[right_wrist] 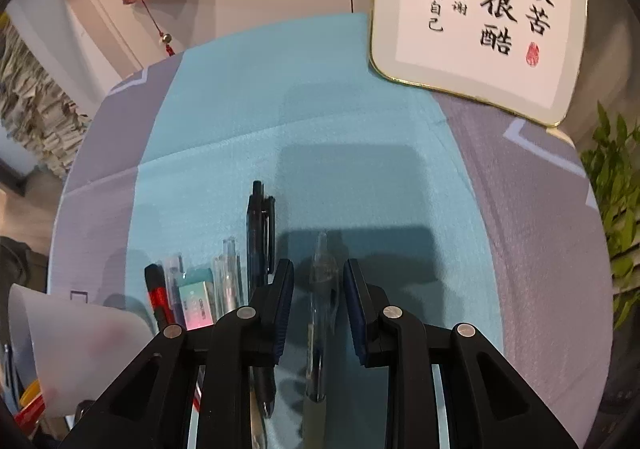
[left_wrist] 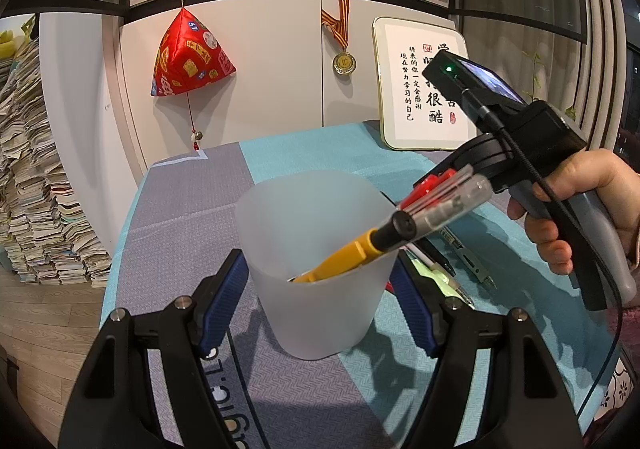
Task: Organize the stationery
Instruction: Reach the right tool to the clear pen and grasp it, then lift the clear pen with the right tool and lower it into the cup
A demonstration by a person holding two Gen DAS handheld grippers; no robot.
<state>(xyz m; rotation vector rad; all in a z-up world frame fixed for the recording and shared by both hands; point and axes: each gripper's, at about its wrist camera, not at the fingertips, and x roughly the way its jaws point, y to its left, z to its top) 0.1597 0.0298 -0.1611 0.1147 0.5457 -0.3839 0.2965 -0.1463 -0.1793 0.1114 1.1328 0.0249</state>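
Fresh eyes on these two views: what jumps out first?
The frosted cup, clamped in the left hand-held gripper at centre, with a yellow marker and pens sticking out. Behind it, the red pyramid ornament hanging on the cabinet. In the right wrist view, a clear pen lies between the right hand-held gripper's pads.

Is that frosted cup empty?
No, the cup already holds a yellow item and some pens leaning out over its rim.

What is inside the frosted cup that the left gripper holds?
Inside the frosted cup, gripped by the left gripper, a yellow utility knife leans against the rim, with a black-capped marker and clear pens sticking out. The translucent wall hides their lower ends and anything at the bottom.
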